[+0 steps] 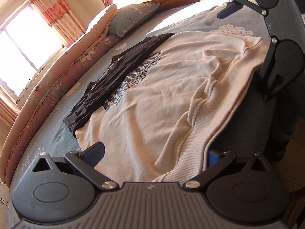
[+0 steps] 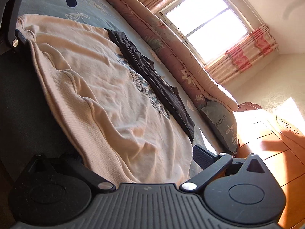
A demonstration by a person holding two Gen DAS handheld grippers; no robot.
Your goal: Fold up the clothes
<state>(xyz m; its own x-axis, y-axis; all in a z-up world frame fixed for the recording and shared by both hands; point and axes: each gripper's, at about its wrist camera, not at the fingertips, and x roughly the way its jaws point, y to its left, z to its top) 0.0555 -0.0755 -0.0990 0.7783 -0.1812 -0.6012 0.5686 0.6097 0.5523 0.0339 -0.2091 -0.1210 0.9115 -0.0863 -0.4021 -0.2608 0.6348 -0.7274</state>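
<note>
Cream sweatshirt (image 1: 152,95) spread along bed (image 1: 57,133) near edge, hem overhanging | your left gripper (image 1: 152,152) and right gripper (image 2: 137,152): jaws wide, 1 at each hem end | black garment (image 1: 114,76) beyond, toward far edge.

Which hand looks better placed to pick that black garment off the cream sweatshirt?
Right, narrowly: the black garment ends just ahead of the open right hand-held gripper; the left hand-held gripper sits farther from it.

pale cream knit sweatshirt (image 1: 152,103) with a grey-blue crest print; plain black garment (image 1: 114,76); grey-blue bedsheet (image 2: 47,0) with white motifs; pink-striped curtains (image 2: 247,53).
</note>
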